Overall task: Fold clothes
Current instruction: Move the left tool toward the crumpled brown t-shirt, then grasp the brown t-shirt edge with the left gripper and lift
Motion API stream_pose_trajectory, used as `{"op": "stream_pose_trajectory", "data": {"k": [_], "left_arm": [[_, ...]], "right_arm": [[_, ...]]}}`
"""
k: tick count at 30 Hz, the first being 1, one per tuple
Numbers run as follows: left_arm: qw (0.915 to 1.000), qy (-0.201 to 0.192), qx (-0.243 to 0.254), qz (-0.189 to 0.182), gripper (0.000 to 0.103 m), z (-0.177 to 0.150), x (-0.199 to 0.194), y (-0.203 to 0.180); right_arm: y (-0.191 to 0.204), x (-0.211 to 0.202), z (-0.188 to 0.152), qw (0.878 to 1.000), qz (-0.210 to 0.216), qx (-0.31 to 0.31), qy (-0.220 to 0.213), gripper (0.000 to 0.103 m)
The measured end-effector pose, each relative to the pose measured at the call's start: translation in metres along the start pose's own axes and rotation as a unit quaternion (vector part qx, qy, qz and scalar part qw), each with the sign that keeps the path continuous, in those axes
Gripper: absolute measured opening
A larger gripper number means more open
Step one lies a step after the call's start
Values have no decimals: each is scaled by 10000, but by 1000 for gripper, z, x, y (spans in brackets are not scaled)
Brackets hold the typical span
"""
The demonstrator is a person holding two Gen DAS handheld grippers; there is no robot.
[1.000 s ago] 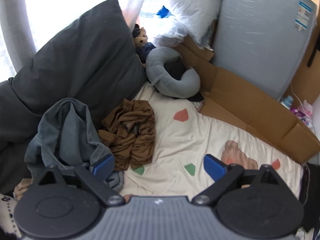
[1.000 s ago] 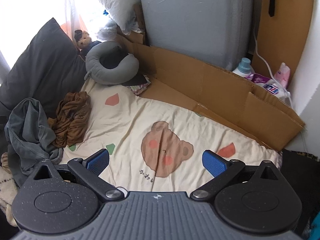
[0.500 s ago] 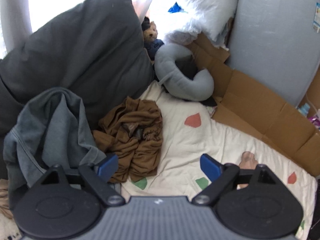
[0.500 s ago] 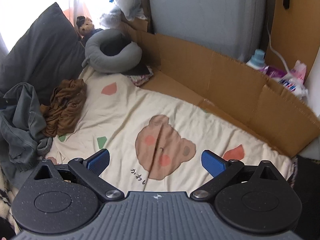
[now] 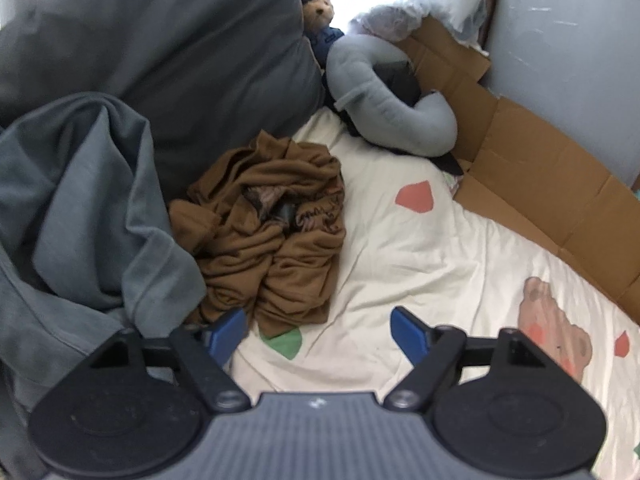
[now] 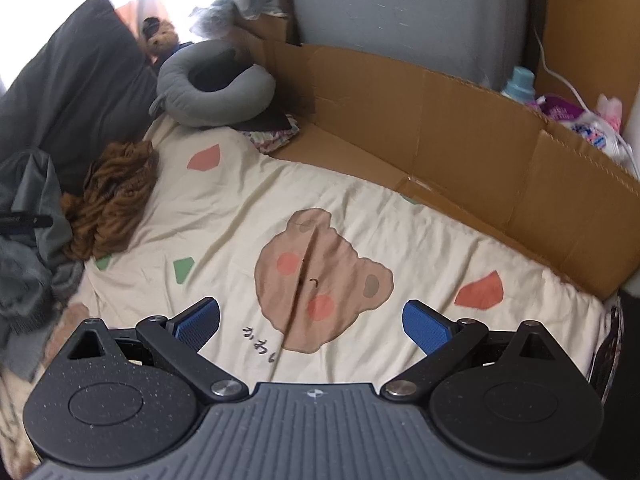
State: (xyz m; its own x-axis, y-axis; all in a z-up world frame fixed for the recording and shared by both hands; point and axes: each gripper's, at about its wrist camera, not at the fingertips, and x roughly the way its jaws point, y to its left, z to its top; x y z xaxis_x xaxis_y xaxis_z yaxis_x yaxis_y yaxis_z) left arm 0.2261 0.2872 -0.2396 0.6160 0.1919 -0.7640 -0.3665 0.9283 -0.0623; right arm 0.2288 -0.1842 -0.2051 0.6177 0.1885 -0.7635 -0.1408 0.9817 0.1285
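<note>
Two tongs above bedding: left tongs [image 5: 318,330] closing on nothing beside brown garment [image 5: 272,232], right tongs [image 6: 312,326] wide.

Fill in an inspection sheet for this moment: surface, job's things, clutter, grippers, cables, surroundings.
Surface: cream bedsheet with a bear print, wrinkled, middle bare.
Job's things: brown garment crumpled in a heap at the sheet's edge; grey garment bunched beside it, against the dark pillow.
Clutter: neck pillow, teddy bear, small patterned cloth, bottle, pink packet.
Grippers: left gripper closing, nothing between its fingers, just short of the brown garment; right gripper open, empty, above the bear print.
Cables: white cable behind the cardboard.
Surroundings: grey panel, bright window.
</note>
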Motion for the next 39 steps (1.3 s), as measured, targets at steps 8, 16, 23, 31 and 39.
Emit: {"op": "stream_pose_trajectory", "data": {"k": [8,16,23,31,39], "left_arm": [[9999,-23,-97,130,75,-21,41,4],[9991,-15,-103,404,64,-36,85,10],[9993,60,59,376,59,-53,122,16],[9987,39,-158,493,56,-63,144,24],[9987,-87,145,488,49,-48,161,28]], "right_arm": [[-2,20,-23,10000,76,9,-10,100],[12,56,-45,9992,190,-347,7,100],[13,75,-61,9999,-12,-166,-30,100],[18,89,-78,9998,35,-169,117,100],[23,94,-87,9994,220,-94,240,100]]}}
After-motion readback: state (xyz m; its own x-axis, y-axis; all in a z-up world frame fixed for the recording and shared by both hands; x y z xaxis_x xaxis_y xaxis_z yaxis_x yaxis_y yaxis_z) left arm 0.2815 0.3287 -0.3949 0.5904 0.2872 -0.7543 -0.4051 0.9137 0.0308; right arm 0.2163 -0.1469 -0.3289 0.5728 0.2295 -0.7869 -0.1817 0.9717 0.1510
